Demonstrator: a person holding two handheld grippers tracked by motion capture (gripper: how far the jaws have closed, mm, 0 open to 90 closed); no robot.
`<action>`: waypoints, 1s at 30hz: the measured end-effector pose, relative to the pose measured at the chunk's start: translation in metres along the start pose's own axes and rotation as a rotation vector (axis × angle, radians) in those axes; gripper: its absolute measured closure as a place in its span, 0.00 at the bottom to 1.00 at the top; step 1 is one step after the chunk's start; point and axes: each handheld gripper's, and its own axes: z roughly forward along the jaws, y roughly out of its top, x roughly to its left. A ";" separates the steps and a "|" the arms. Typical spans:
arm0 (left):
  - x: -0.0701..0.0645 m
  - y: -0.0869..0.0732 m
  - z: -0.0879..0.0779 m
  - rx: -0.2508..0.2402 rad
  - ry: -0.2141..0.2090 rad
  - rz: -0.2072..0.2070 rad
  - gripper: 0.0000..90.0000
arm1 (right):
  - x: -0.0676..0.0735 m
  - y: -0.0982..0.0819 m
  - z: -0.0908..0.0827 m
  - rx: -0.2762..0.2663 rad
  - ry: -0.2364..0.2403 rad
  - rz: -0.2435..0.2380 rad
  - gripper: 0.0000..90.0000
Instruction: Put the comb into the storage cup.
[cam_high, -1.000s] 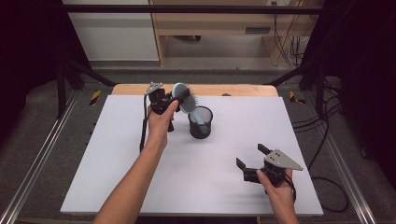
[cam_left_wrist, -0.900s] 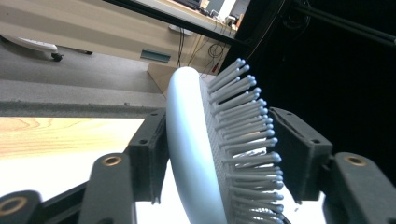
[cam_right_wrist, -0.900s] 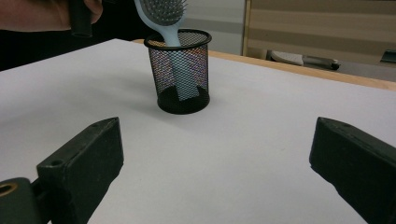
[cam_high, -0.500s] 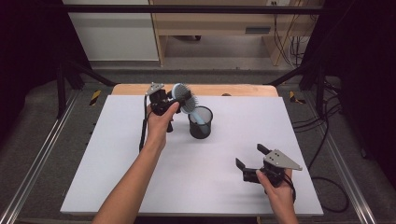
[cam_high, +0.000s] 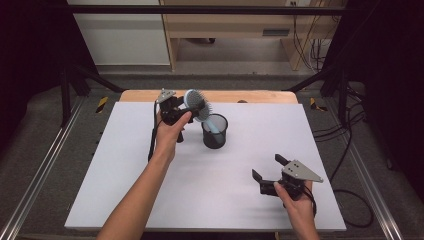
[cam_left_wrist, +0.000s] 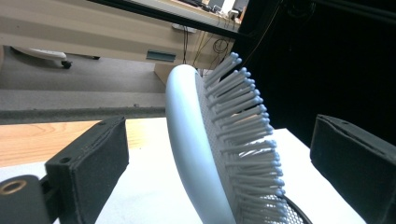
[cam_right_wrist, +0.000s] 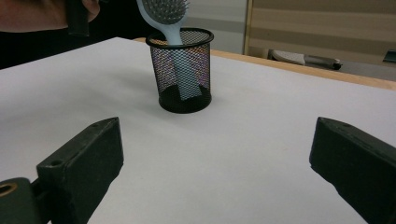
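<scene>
Fingers (cam_right_wrist: 88, 163) of the right gripper (cam_high: 272, 175) stand wide apart with nothing between them, low at the lower right of the high view, near the front edge of the white bench (cam_high: 125, 200). Its own view looks level across the bench and shows, through the black mesh cup (cam_right_wrist: 182, 74), the pale blue handle of the hairbrush (cam_right_wrist: 163, 14) reaching down to the cup's bottom; from above that handle is hidden inside the cup (cam_high: 215, 131).

Farther back, at upper centre of the high view, the left gripper (cam_high: 187, 111) sits beside the brush head (cam_high: 196, 104), which leans out of the cup toward it. The left gripper view shows what the high view cannot: the hairbrush (cam_left_wrist: 196, 154) stands between the black fingers (cam_left_wrist: 93, 163) with clear gaps on both sides, bristles facing the right-hand finger. These jaws have just been opening, with the brush head between them untouched.
</scene>
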 end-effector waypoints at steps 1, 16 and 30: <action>-0.001 0.000 -0.001 -0.001 0.001 0.009 0.05 | 0.000 0.000 0.000 0.000 0.000 0.002 0.04; -0.003 -0.007 -0.012 -0.002 0.009 0.054 0.04 | 0.000 0.000 -0.001 -0.004 -0.005 -0.002 0.04; -0.012 -0.016 -0.030 0.058 0.059 0.175 0.02 | 0.000 0.000 0.000 0.001 -0.005 -0.013 0.03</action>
